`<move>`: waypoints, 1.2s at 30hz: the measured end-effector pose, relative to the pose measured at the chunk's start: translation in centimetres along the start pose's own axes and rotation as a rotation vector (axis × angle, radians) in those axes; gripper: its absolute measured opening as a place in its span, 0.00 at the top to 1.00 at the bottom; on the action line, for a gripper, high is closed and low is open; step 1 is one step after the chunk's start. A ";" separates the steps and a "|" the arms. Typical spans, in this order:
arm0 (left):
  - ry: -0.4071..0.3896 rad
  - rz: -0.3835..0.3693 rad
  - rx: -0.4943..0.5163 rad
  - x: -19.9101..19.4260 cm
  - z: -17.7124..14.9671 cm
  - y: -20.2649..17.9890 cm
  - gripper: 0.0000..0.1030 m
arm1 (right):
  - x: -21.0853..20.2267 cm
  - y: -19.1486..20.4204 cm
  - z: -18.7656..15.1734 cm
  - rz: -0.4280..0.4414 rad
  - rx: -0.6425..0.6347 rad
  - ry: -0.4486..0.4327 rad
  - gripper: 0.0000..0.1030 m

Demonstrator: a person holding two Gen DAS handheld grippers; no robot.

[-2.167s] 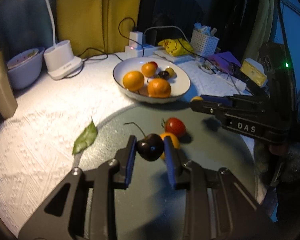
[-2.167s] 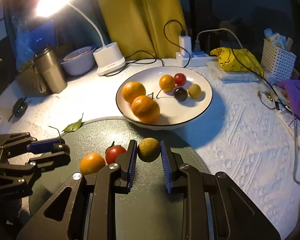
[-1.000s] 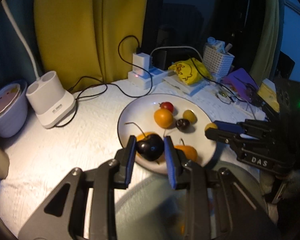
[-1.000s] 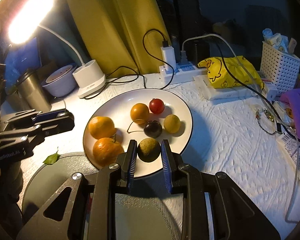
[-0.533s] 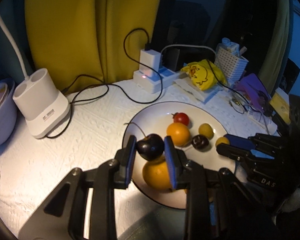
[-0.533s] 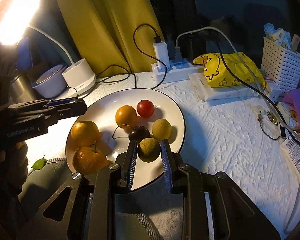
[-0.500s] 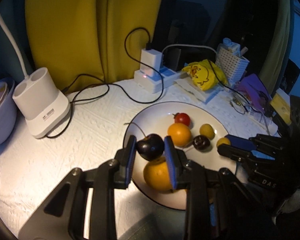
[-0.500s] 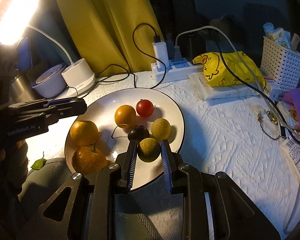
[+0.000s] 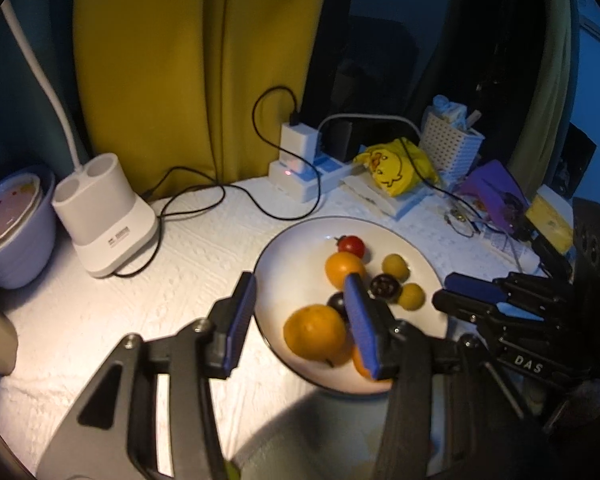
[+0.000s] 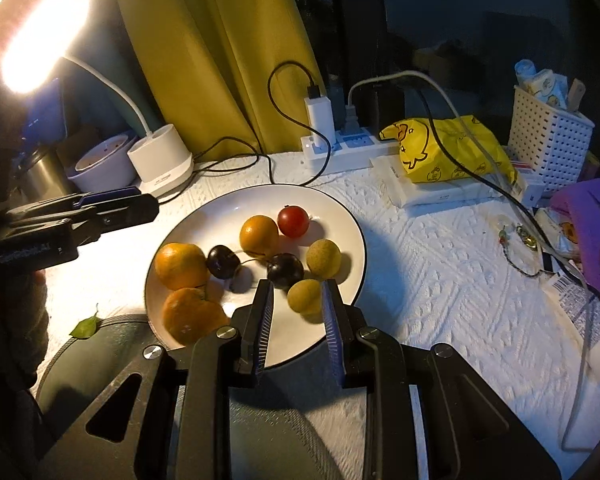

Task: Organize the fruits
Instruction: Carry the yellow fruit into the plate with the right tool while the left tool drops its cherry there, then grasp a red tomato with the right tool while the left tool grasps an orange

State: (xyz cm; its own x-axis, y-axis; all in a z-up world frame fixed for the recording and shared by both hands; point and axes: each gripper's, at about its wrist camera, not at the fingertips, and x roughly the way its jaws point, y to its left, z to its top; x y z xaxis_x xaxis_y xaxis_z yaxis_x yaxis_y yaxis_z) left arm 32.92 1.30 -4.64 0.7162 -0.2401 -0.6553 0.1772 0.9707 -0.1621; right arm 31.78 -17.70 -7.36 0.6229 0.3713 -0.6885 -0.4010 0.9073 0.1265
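White plate point(image 9: 296, 256) of fruit, near both grippers.
Left gripper point(image 9: 298, 294) jaws just opened, empty; right gripper point(image 10: 296, 294) jaws grip a green fruit point(image 10: 305, 297).

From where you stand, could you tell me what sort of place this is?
Probably a home desk or bedside table: a white gooseneck desk lamp, a white power strip with chargers and a white plate of fruit on a white textured cloth, before a yellow curtain.

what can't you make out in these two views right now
- Left wrist view: the second orange sits mostly behind a finger of the left gripper.
- Both views: gripper bodies cover the dark mat, so any fruit on it is unseen.
- Right wrist view: whether the yellow-green fruit in the right gripper touches the plate.
- Left wrist view: the lilac bowl, cut off by the edge.
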 end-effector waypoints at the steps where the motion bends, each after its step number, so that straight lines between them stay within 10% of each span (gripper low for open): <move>1: -0.002 -0.001 -0.001 -0.4 -0.2 -0.1 0.54 | -0.3 0.2 -0.1 -0.001 -0.001 -0.002 0.74; 17: -0.039 -0.041 0.013 -6.8 -4.3 -2.9 0.41 | -5.8 3.4 -2.2 -0.019 -0.028 -0.032 0.74; 36: 0.116 -0.072 -0.033 -5.3 -11.4 -4.7 0.41 | -8.4 4.8 -6.9 -0.026 -0.014 0.019 0.74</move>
State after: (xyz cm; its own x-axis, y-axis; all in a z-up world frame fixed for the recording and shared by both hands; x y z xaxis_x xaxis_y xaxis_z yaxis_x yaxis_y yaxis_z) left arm 20.57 -2.02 -8.83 0.6192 -0.3093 -0.7218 0.2017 0.9510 -0.2345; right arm 20.00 -17.86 -5.92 0.6206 0.3434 -0.7049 -0.3941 0.9138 0.0982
